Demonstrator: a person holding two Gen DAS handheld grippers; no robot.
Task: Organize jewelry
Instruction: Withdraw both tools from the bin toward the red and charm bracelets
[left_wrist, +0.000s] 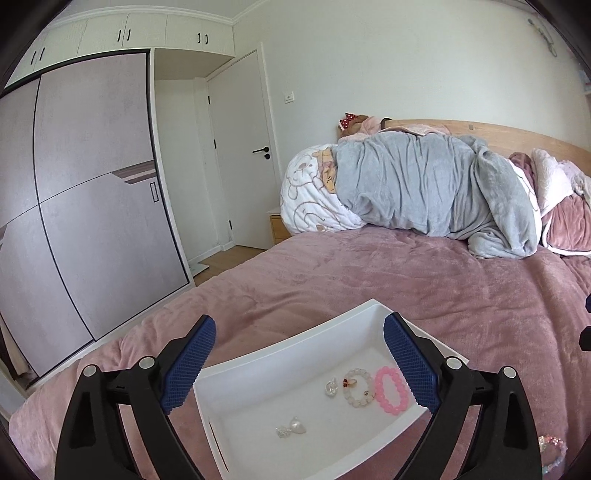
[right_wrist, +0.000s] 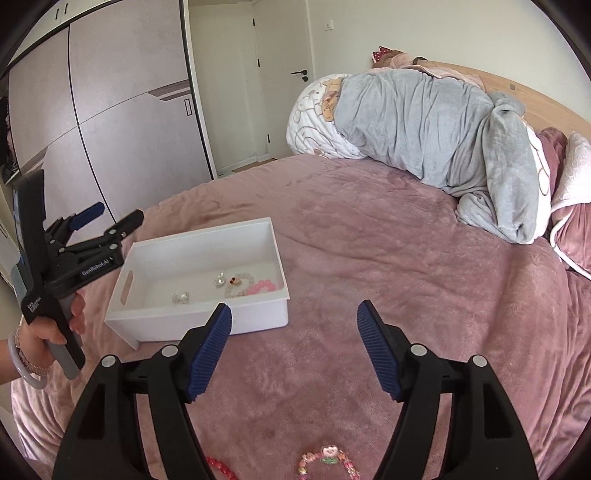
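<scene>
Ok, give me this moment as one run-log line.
left claw: open, empty, over white tray | right claw: open, empty | pink bracelet in tray | multicolored bracelet, red bracelet on bedspread

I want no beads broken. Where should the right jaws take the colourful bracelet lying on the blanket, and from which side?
Probably from above, pinching one side of the colourful bracelet. It lies flat as an open loop on the soft pink blanket, so one pad can go inside the ring, one outside. The right gripper is already open.
</scene>
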